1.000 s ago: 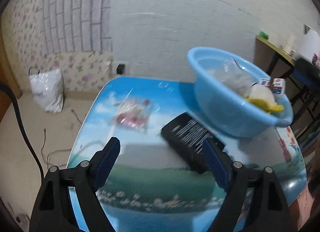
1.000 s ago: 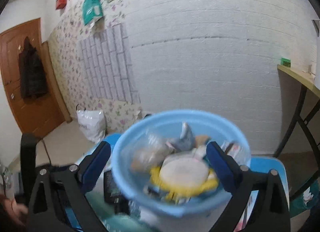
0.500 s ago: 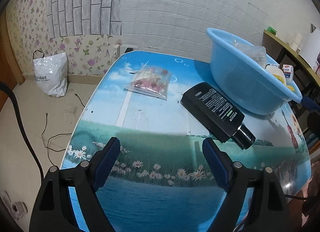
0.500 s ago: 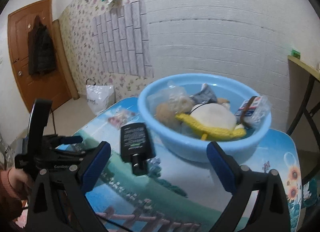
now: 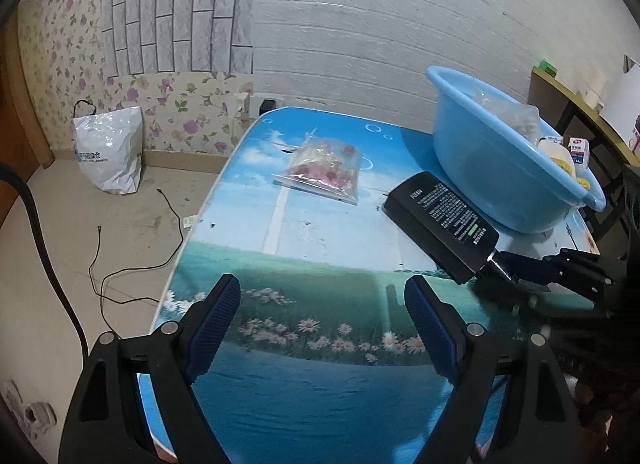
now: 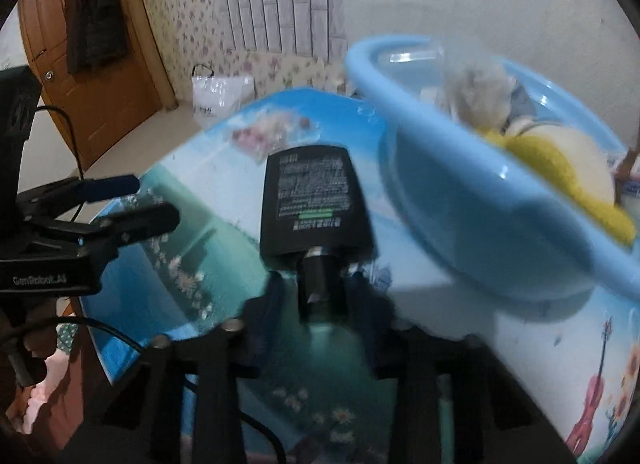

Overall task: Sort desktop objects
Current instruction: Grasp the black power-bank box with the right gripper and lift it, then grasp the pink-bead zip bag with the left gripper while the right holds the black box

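A flat black bottle (image 5: 440,220) with white print lies on the picture-printed table (image 5: 300,384), its cap toward me. My right gripper (image 6: 320,288) is closing on that cap, and its blue pads press it from both sides; the left wrist view shows this gripper (image 5: 500,264) at the right. The bottle (image 6: 314,200) still rests on the table. My left gripper (image 5: 322,300) hovers open over the near part of the table with nothing between its fingers. A clear bag of pink sweets (image 5: 324,168) lies farther back. A light blue basin (image 5: 480,152) stands at the right.
The basin (image 6: 460,204) holds a yellow and white plush toy (image 6: 560,160), a clear bag and small cartons (image 5: 578,148). On the floor at the left are a white plastic bag (image 5: 108,152) and a thin cable (image 5: 120,276). A side table (image 5: 568,92) stands at the far right.
My right gripper came down from above the basin to the bottle and went from wide open to shut on its cap. The left gripper stayed open and drifted slightly.
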A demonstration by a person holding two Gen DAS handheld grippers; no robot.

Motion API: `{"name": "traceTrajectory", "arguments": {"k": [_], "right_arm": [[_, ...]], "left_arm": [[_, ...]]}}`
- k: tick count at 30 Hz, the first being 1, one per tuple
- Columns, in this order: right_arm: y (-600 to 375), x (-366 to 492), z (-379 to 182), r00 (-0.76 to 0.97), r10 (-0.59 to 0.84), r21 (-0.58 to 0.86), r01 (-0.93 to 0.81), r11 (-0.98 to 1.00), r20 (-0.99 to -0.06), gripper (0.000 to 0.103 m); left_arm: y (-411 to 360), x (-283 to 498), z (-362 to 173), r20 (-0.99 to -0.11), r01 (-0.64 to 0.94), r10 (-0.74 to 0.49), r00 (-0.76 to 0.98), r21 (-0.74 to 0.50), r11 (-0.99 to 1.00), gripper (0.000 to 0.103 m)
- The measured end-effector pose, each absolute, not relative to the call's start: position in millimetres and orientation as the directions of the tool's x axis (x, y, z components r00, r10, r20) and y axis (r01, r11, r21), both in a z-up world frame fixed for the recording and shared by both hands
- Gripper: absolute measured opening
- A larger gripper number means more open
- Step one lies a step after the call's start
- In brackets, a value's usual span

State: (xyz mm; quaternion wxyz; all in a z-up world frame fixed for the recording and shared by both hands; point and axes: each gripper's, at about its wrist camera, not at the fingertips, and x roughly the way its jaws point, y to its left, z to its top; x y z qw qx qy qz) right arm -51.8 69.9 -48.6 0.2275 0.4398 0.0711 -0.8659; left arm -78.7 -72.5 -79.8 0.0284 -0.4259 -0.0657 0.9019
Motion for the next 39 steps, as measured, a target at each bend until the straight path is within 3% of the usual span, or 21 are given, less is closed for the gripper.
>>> {"name": "traceTrajectory", "arguments": {"k": [9,11,13,17,24,26,29,39], "right_arm": [[129,7,-44,-0.479,-0.339,0.12,0.429,-0.895,-0.81,0.027],[146,22,-41,-0.488,-0.326,0.124,0.401,-0.908,-0.81,0.061],[159,32,-33,-0.525,-0.295,0.1,0.368,-0.925,-0.798,0.073],[151,25,-21,-0.558,-0.315,0.098,0.384,-0.918,-0.768,0.073],[99,-25,-41,-0.522,-0.278,0.031,0.432,-0.901,-0.806,0.073],[99,-29,-46,-0.53,-0.259,0.019,0.416,-0.909,-0.808,0.061],[117,-21,-45,-0.526,-0.269,0.047,0.398,-0.916,-0.807,0.061],[245,8,-37,-0.548,-0.021,0.034,-0.013,-0.999,-0.836,0.061]], "left_arm": [[-74,-79,-82,-0.773,-0.01,0.123,-0.623,-0.149,-0.989,0.084],[-73,-81,-83,-0.775,-0.017,0.129,-0.619,-0.15,-0.988,0.084],[-71,-83,-83,-0.776,-0.027,0.135,-0.616,-0.15,-0.988,0.084],[-68,-88,-85,-0.781,-0.046,0.143,-0.608,-0.145,-0.988,0.084],[-74,-83,-83,-0.79,-0.046,0.137,-0.597,-0.137,-0.99,0.084],[-76,-83,-84,-0.793,-0.046,0.135,-0.594,-0.133,-0.99,0.084],[-78,-84,-83,-0.797,-0.046,0.134,-0.589,-0.132,-0.99,0.084],[-68,-124,-86,-0.805,-0.098,0.15,-0.574,-0.114,-0.989,0.084]]}}
